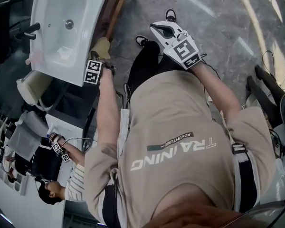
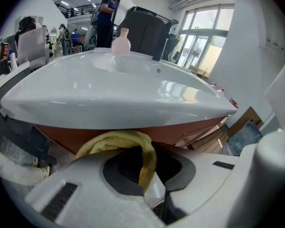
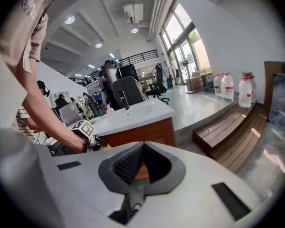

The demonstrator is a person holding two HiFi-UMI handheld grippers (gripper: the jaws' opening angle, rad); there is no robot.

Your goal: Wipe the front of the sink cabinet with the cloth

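The white sink basin [image 1: 61,27] sits on a red-brown wooden cabinet [image 2: 190,129], also seen in the right gripper view [image 3: 142,134]. My left gripper [image 1: 102,57] is shut on a yellow cloth [image 1: 100,47] and holds it against the cabinet front just under the basin rim. In the left gripper view the cloth [image 2: 118,142] bunches between the jaws of that gripper [image 2: 145,175] and loops over them. My right gripper [image 1: 162,30] is held out over the floor, to the right of the cabinet and apart from it. It [image 3: 141,167] is shut and holds nothing.
A pink bottle [image 2: 120,41] stands at the basin's far edge, and a dark faucet [image 1: 27,31] at its side. Wooden steps [image 3: 237,132] and water jugs [image 3: 226,85] lie to the right. Another person [image 1: 61,186] sits nearby. Cables [image 1: 270,63] trail on the floor.
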